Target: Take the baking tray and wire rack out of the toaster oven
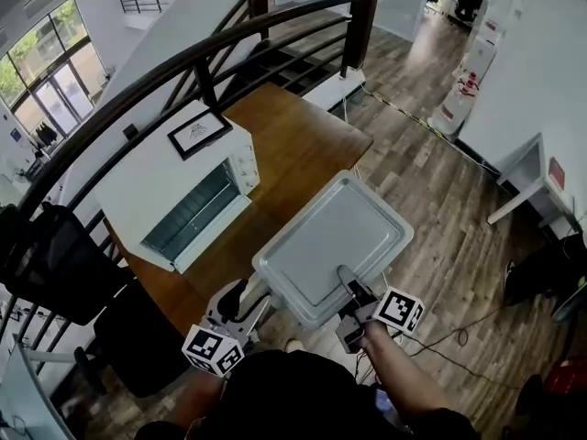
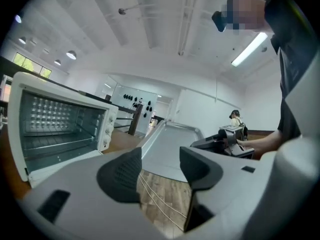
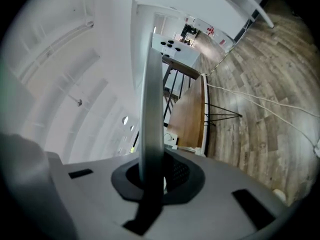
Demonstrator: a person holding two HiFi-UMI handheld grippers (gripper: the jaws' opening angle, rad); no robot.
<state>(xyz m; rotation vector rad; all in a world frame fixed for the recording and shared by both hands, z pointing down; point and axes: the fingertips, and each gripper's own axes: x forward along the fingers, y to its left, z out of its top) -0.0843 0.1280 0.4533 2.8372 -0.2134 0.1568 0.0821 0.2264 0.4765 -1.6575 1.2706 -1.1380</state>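
Observation:
The grey baking tray (image 1: 335, 241) hangs level in the air off the table's near edge. My right gripper (image 1: 353, 293) is shut on its near rim. In the right gripper view the tray (image 3: 151, 99) runs edge-on up out of the right gripper (image 3: 155, 176). My left gripper (image 1: 240, 299) is open just beside the tray's near-left corner, with nothing between its pads. In the left gripper view the left gripper (image 2: 160, 171) faces the tray (image 2: 170, 144). The white toaster oven (image 1: 179, 177) stands on the table with its door down. Wire rack bars (image 2: 50, 143) show inside the oven (image 2: 60, 124).
The wooden table (image 1: 303, 145) stands against a dark stair railing (image 1: 183, 62). A black chair (image 1: 55, 264) is at the left. Cables (image 1: 459, 337) lie on the wood floor, and a white desk (image 1: 532, 177) stands at the right. A person (image 2: 235, 120) sits far off.

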